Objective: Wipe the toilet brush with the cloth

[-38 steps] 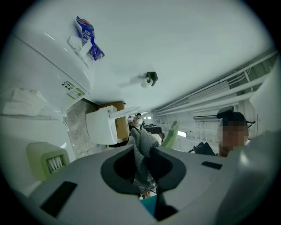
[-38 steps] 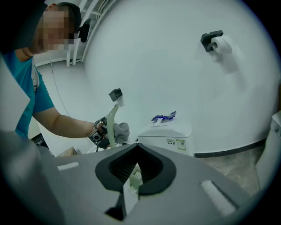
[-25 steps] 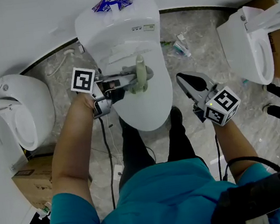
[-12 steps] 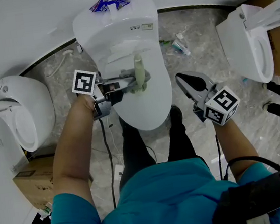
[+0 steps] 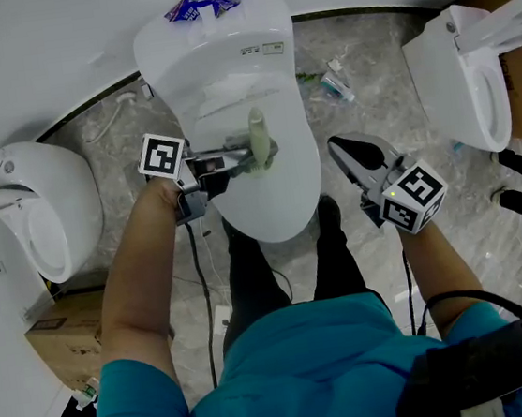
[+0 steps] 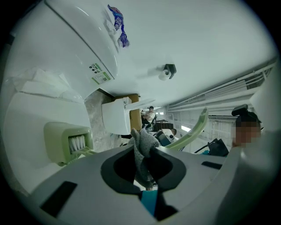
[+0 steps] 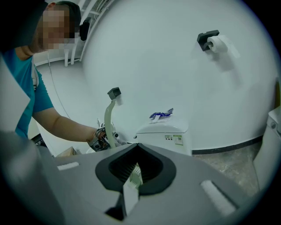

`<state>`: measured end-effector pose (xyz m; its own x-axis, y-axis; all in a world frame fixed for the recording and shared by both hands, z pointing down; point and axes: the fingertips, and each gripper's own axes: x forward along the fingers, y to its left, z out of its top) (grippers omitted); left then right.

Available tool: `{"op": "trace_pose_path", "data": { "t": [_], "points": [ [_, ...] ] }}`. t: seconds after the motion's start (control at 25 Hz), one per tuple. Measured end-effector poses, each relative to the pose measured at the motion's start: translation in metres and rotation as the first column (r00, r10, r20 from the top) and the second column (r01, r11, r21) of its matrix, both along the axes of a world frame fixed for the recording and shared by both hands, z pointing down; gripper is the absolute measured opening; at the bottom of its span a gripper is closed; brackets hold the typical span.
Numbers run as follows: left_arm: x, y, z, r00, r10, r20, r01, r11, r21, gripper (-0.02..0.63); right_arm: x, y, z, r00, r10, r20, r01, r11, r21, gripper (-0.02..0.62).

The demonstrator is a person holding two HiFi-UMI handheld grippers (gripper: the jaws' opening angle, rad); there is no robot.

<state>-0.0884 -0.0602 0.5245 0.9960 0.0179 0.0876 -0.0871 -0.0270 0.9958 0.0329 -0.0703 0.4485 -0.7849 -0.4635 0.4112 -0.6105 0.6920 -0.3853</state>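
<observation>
Clamping a grey cloth [image 6: 141,147] in its jaws, the left gripper [image 5: 238,151] reaches the handle of the brush [image 5: 257,130] (pale green, standing upright) at the middle of the toilet lid [image 5: 279,201], while the right gripper [image 5: 341,150], jaws closed and empty, hangs off the lid's right edge.

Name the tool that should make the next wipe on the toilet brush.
Left. The left tool grips the cloth right beside the toilet brush; the right tool hangs off to the side without cloth.
</observation>
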Motion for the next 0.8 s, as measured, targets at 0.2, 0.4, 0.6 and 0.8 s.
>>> {"op": "trace_pose_path", "data": {
  "t": [0.2, 0.4, 0.6, 0.8],
  "points": [
    [0.001, 0.002, 0.01, 1.0, 0.004, 0.021, -0.004, 1.0, -0.018, 0.038, 0.005, 0.001, 0.004, 1.0, 0.019, -0.003, -0.019, 1.0, -0.009, -0.003],
    [0.002, 0.006, 0.019, 0.999, 0.016, 0.042, -0.015, 1.0, -0.027, 0.038, 0.005, 0.002, 0.003, 1.0, 0.015, -0.003, -0.015, 1.0, -0.009, -0.003],
    [0.001, 0.006, 0.032, 0.997, 0.03, 0.074, -0.029, 0.999, -0.025, 0.04, 0.006, 0.003, 0.005, 1.0, 0.01, -0.002, -0.01, 1.0, -0.011, -0.003],
    [0.001, 0.006, 0.045, 0.993, 0.052, 0.107, -0.053, 0.999, 0.005, 0.039, 0.01, 0.006, 0.008, 1.0, 0.025, -0.008, -0.025, 0.999, -0.019, -0.003]
  ]
}}
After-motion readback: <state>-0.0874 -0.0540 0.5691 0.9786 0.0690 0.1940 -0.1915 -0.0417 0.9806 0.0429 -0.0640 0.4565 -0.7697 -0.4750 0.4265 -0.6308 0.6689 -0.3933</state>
